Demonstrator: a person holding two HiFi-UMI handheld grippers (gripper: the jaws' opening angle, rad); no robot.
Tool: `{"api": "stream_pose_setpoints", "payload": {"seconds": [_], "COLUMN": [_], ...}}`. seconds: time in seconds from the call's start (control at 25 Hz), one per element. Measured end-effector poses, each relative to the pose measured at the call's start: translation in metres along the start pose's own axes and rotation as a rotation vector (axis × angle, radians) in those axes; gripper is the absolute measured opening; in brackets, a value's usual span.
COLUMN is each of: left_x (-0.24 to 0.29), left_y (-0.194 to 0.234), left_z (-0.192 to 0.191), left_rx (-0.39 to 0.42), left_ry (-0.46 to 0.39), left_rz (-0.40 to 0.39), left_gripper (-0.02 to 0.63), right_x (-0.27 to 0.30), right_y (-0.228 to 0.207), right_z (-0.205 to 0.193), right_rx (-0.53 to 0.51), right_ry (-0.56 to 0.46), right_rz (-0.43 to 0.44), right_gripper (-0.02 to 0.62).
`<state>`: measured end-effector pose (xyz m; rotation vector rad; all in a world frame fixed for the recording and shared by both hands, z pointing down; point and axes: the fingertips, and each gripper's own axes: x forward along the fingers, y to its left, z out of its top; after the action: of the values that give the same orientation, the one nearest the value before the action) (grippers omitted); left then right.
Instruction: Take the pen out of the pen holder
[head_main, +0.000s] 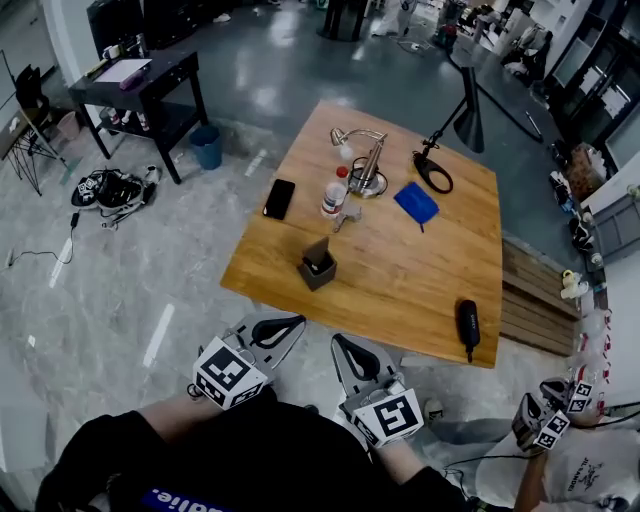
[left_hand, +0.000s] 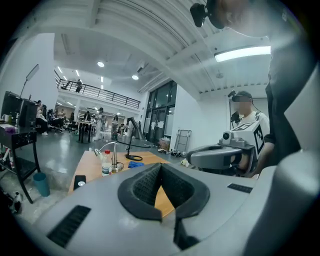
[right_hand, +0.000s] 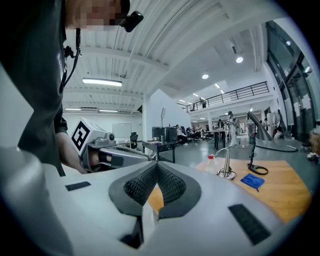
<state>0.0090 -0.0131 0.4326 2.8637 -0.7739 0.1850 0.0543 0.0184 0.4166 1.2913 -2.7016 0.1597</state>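
Though inside the pen holder, pen only a dark blur.

On table: pen holder by near-left edge; phone at left edge, farther back; bottle left of centre; lamp just behind bottle, toward far-left corner; cloth mid-table, toward far side; second lamp, base behind cloth near far edge; oblong item at near-right corner.

Off table: bin on floor left of far-left corner; desk farther left still; cables on floor well left. Left gripper and right gripper side by side, just short of near edge.
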Motion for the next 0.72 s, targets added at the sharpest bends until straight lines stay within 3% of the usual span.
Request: {"api": "stream_pose_setpoints", "payload": {"seconds": [0.4, 0.72], "left_x": [0.028, 0.061], "left_y": [0.063, 0.091], "left_z": [0.0, -0.024], "left_rx": [0.022, -0.002], "left_ry": [0.036, 0.092], "left_rz": [-0.098, -0.062], "left_gripper": [0.009, 0.009], "right_x": [0.057, 0.065], "right_y": [-0.049, -0.071], "right_z": [0.024, 0.018], "right_rx": [-0.023, -0.024], "right_ry": [-0.005, 0.018], "right_rz": [-0.127, -0.08], "right_gripper": [0.006, 0.006]}}
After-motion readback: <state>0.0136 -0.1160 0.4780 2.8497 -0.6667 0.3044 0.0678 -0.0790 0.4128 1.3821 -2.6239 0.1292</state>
